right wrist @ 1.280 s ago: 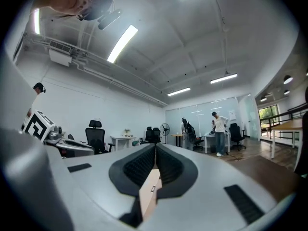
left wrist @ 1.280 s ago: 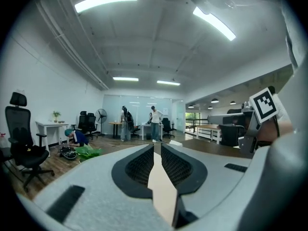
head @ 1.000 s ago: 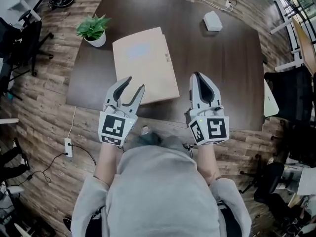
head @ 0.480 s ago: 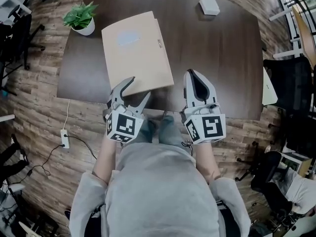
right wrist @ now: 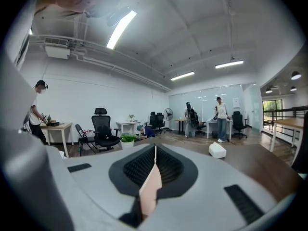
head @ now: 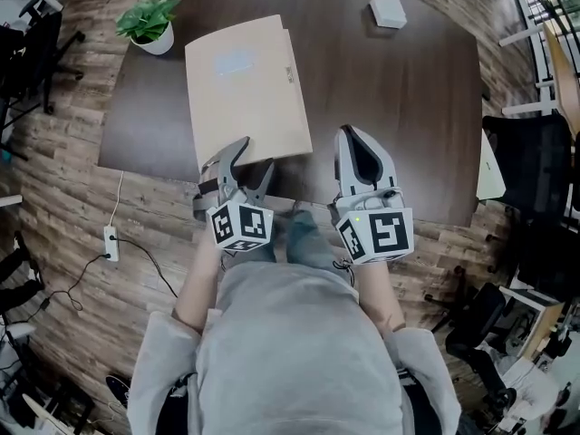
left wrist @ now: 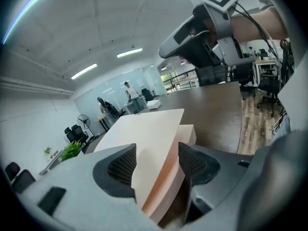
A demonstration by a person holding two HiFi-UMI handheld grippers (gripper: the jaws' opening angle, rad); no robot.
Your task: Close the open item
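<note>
Dark table point(head: 399, 107): folder point(head: 245, 89) near corner between your left gripper point(head: 252, 155) jaws, spread, just opening, not gripped; right gripper point(head: 349, 136) pressed together, just beside.

A dark brown bench point(head: 390, 125) stands on a wood-plank floor point(head: 63, 179). A tan folder point(head: 245, 89) lies flat on the bench ahead of the left hand-held gripper point(head: 254, 155). The folder's near corner reaches the bench's near edge and sits between that gripper's jaws, which have just been opening and stand apart without pressing on it. A potted plant point(head: 149, 21) stands on the far corner, well ahead and to the left of the left hand-held gripper. A small white box point(head: 388, 9) lies far ahead of the right hand-held gripper point(head: 349, 136), near the far edge.
</note>
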